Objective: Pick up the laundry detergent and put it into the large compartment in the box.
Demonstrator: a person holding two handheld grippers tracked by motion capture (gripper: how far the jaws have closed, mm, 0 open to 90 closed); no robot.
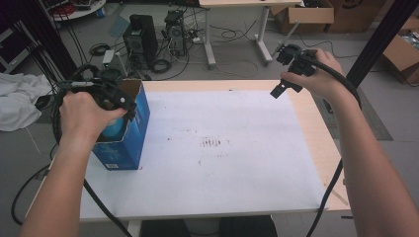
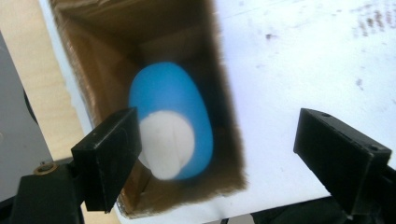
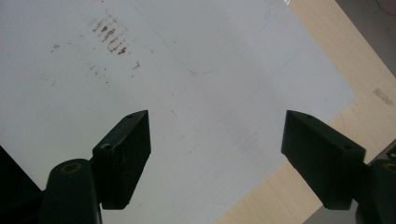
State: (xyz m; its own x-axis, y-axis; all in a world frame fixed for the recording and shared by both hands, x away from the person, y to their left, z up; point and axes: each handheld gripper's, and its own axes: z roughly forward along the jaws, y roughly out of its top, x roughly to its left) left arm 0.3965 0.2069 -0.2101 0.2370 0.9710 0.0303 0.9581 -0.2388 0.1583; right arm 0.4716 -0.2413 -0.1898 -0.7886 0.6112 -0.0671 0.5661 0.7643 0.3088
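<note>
At the left of the high view we see the left gripper [image 1: 116, 101] held in the person's left hand [image 1: 85, 114] over the open top of a blue box [image 1: 129, 143], which stands upright on the white sheet [image 1: 222, 148] near the table's left edge. In the left gripper view its jaws stand wide apart and grip nothing; between them, lower down, a blue and white egg-shaped thing [image 2: 170, 126] lies inside the box [image 2: 93, 60], against the brown cardboard walls, in the middle left of that frame. The left jaw's tip overlaps the white end of the thing in the picture, but we cannot tell whether it touches it. At the upper right of the high view the right gripper [image 1: 284, 86] hangs in the person's right hand [image 1: 316, 74] above the far right part of the table [image 1: 301, 118]. In the right gripper view its jaws are spread wide, with nothing between them, over the bare white sheet [image 3: 187, 93] and a strip of pale wood [image 3: 327, 51].
</note>
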